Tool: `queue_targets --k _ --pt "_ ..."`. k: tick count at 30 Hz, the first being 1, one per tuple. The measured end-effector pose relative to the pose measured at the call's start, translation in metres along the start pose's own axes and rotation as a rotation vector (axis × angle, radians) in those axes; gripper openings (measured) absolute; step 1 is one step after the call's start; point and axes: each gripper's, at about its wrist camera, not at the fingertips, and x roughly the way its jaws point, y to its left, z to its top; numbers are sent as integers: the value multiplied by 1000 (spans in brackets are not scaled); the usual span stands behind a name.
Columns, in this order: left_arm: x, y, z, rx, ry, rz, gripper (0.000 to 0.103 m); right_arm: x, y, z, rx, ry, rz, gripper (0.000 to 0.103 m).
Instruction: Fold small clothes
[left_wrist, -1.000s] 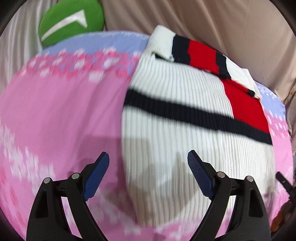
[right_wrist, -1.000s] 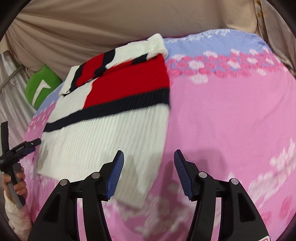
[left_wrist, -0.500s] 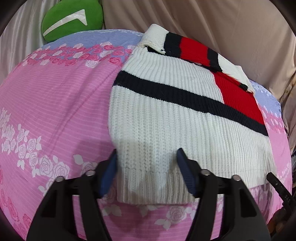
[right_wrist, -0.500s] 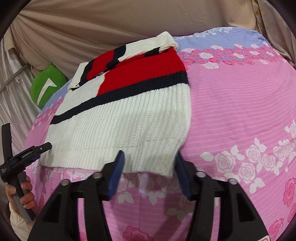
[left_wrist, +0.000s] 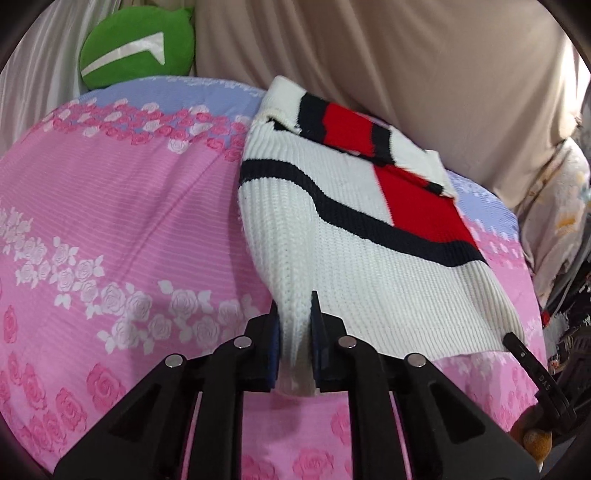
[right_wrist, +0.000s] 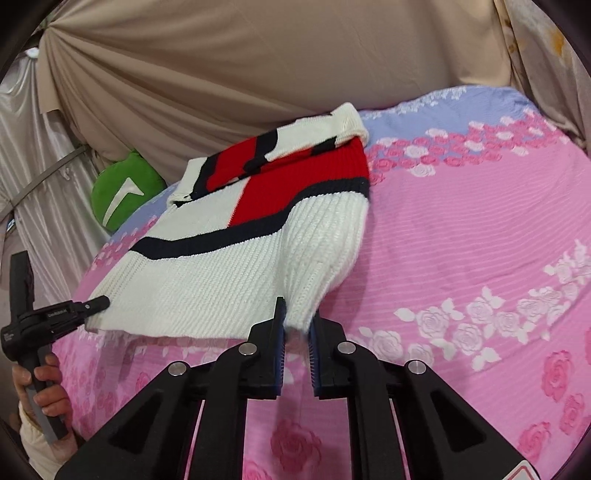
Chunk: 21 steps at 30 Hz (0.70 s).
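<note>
A white ribbed knit sweater (left_wrist: 369, 266) with a navy stripe and red blocks lies on a pink rose-print bedsheet (left_wrist: 110, 221). It also shows in the right wrist view (right_wrist: 221, 280). My left gripper (left_wrist: 295, 325) is shut on the sweater's near left hem corner, which bunches up between the fingers. My right gripper (right_wrist: 296, 325) is shut on the near right hem corner, also bunched and lifted slightly. The folded sleeves lie across the sweater's far end.
A green cushion (left_wrist: 136, 44) sits at the far edge of the bed against beige drapes (right_wrist: 258, 66). The bedsheet (right_wrist: 480, 240) stretches out to the right. The other hand-held gripper (right_wrist: 40, 317) shows at the left in the right wrist view.
Both grippers moved onto the sweater's near hem and closed on its corners; the knit now bunches up between each pair of fingers.
</note>
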Motion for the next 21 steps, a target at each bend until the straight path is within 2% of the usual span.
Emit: queue_targets --k 8,12,14,17,19,21 --pt "-78 -16 -55 87 -25 -102 12 -78 -10 -35 -29 -25 3 10" --pt "-124 -22 -67 120 -106 -139 12 -128 0 -32 -41 -106 68 10" --pt "-141 -27 -55 126 -168 -146 12 -148 7 -15 -61 -184 98 10" --pt "-152 -35 -19 160 -269 -141 12 -158 18 23 -117 -301 140 9" --pt "-144 -42 16 188 -331 -124 13 -146 26 58 -164 -365 130 9" --pt "-119 -52 56 203 -356 -68 13 -120 28 94 -178 -378 124 9"
